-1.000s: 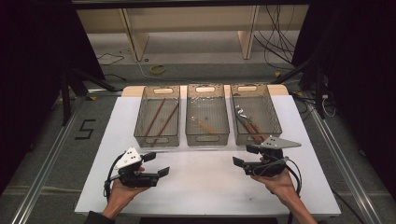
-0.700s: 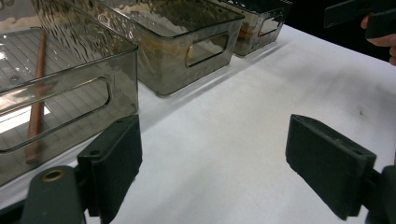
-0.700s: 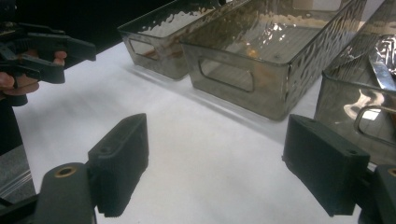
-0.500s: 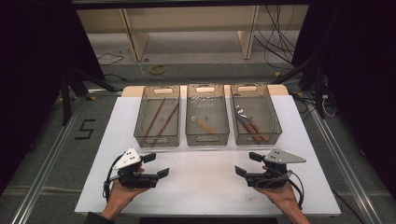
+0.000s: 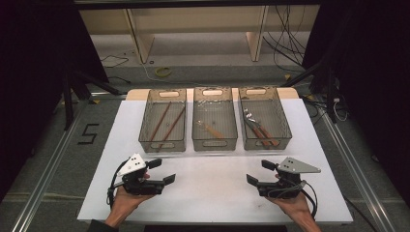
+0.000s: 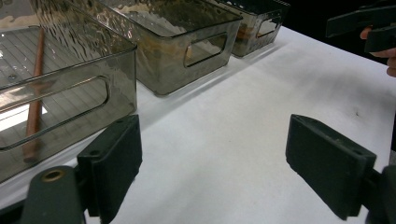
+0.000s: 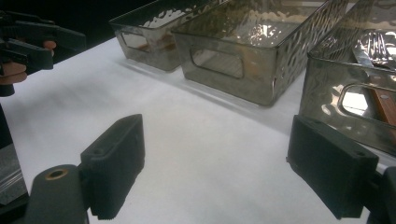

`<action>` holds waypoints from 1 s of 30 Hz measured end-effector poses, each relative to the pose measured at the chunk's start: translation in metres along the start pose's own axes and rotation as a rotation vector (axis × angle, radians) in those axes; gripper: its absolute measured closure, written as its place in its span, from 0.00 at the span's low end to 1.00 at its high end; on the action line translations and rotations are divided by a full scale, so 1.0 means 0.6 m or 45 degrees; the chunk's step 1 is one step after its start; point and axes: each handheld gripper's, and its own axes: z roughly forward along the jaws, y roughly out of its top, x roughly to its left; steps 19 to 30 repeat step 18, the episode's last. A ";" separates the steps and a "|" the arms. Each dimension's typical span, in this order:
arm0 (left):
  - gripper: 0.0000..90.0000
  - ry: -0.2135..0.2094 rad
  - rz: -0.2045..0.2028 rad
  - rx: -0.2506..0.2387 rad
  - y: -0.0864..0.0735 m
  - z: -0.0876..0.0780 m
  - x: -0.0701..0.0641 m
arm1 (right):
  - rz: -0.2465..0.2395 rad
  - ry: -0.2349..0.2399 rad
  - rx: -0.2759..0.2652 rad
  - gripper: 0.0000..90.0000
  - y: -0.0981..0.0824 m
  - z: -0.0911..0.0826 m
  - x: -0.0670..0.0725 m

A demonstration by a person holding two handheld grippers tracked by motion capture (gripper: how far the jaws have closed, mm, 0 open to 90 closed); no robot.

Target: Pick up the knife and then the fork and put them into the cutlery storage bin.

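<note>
Fingers (image 6: 112, 163) of the left gripper (image 5: 162, 172) stand wide apart with nothing between them, just bare white worktop (image 5: 208, 188) below. The right gripper (image 5: 261, 172) has its fingers (image 7: 114, 161) spread equally wide, also empty. Both grippers sit low over the near part of the worktop, well apart from each other, each held from below by a hand: the left hand (image 5: 126, 203) and the right hand (image 5: 292, 209). The two grippers point inward, toward each other and the middle of the worktop.

Beyond them, toward the far edge, three smoky transparent bins stand in a row, close side by side. The left bin (image 5: 145, 136) holds two long brown sticks (image 5: 167, 123) lying lengthwise; in the left gripper view one stick shows through the near wall of this bin. The middle bin (image 5: 214, 142) has a small brownish item (image 5: 211, 129) in it, too indistinct to name. The right bin (image 5: 285, 130) holds wooden-handled metal cutlery (image 5: 257, 129), handles toward the near end. Each gripper is near the bin on its own side but not touching it.
</note>
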 end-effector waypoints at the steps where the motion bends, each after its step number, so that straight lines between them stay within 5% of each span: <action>1: 0.20 0.001 0.000 0.000 0.000 0.000 0.000 | -0.001 0.001 0.000 0.22 0.000 0.000 0.000; 30: 0.20 0.003 -0.001 0.002 0.001 0.001 0.000 | -0.007 0.001 0.001 0.22 0.001 0.001 0.001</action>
